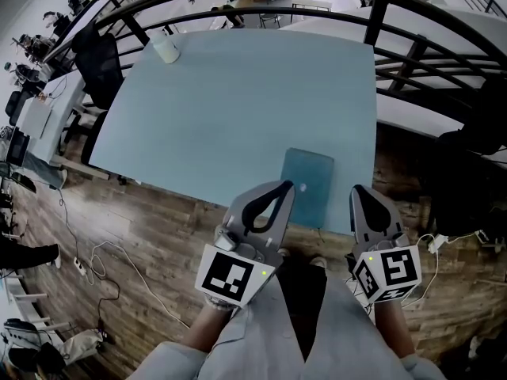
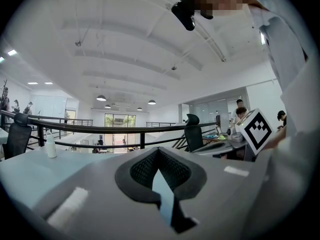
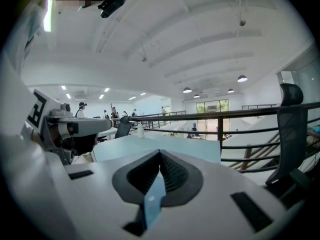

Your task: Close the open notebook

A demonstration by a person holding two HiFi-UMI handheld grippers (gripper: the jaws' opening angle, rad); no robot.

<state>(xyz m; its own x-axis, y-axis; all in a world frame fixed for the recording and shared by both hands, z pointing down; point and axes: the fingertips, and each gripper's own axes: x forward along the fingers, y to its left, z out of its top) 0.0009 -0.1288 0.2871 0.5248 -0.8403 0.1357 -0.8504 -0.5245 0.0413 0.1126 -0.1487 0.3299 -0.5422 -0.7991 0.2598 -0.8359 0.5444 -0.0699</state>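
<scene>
Teal notebook [image 1: 307, 187] lies flat, apparently closed, at the near edge of the tabletop [image 1: 238, 109], between the grippers. The left gripper [image 1: 282, 190] has its fingers pressed together, empty. The right gripper [image 1: 362, 192] is the same. A white bottle [image 1: 166, 48] stands at the far corner.

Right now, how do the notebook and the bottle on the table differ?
The notebook is teal and lies flat; the bottle is white and stands upright. The notebook sits at the table's near edge; the bottle at its far left corner. Both rest on the table.
</scene>
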